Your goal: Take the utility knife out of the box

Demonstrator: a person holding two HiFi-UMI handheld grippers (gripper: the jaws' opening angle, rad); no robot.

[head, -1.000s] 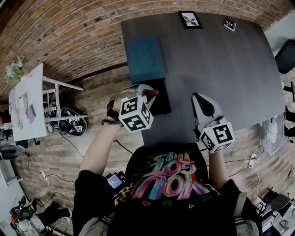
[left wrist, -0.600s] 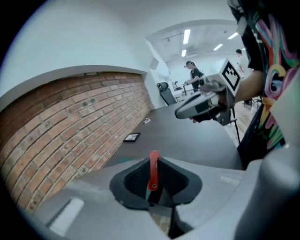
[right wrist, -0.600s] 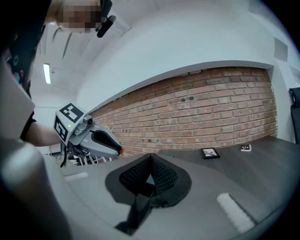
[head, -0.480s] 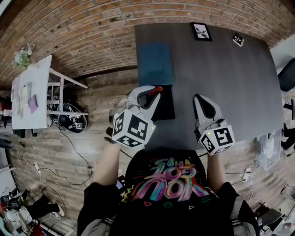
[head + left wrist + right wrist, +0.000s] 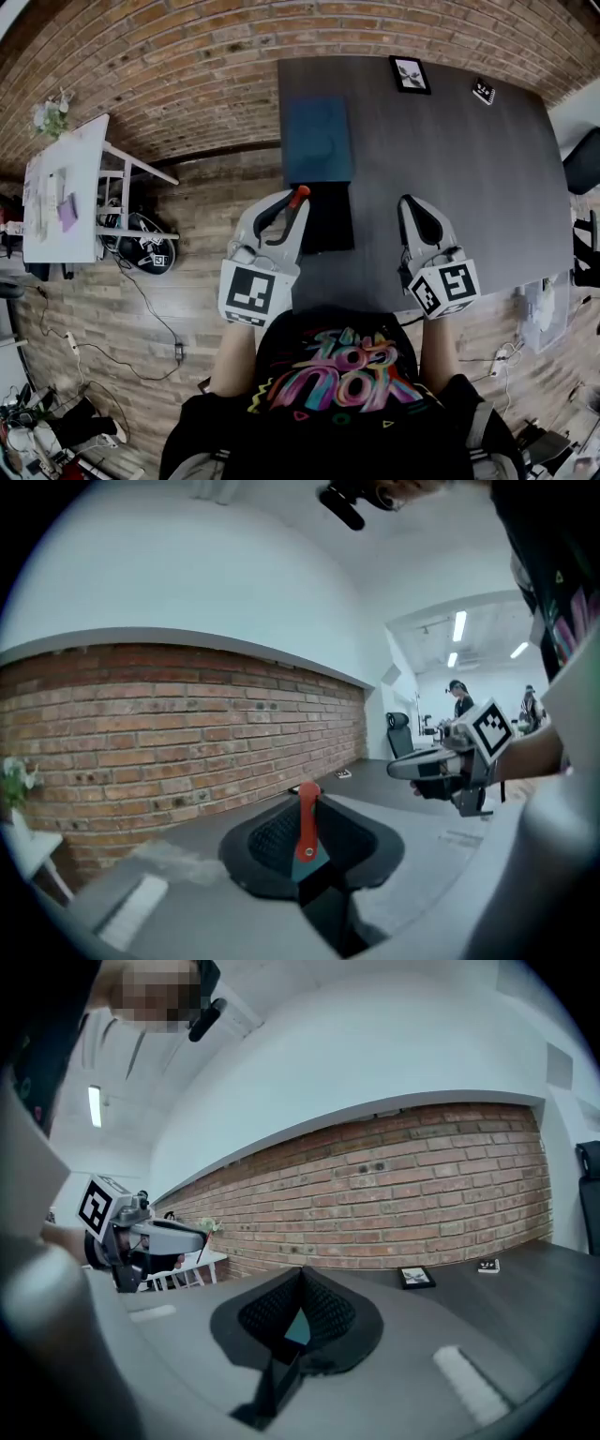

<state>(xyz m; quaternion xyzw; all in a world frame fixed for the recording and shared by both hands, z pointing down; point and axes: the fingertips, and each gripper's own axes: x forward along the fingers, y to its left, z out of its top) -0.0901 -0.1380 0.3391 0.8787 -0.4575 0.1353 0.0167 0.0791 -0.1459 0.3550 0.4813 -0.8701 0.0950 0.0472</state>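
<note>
Currently, the left gripper [image 5: 286, 206] is pinching the red utility knife [image 5: 298, 195] between its jaws and is holding it at the left edge of the black box [image 5: 330, 225]. The right gripper [image 5: 410, 208] is hovering to the right of the box over the dark table [image 5: 469, 159], its jaws pressing together at the tips on nothing. A teal pad [image 5: 319, 141] is lying just beyond the box.

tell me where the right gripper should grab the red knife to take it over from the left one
Take the free red end of the utility knife, which sticks out past the left gripper's jaws pinching its lower part. Probably bring the right gripper in from its own side, jaws opened first, closing across the slim handle.
</note>
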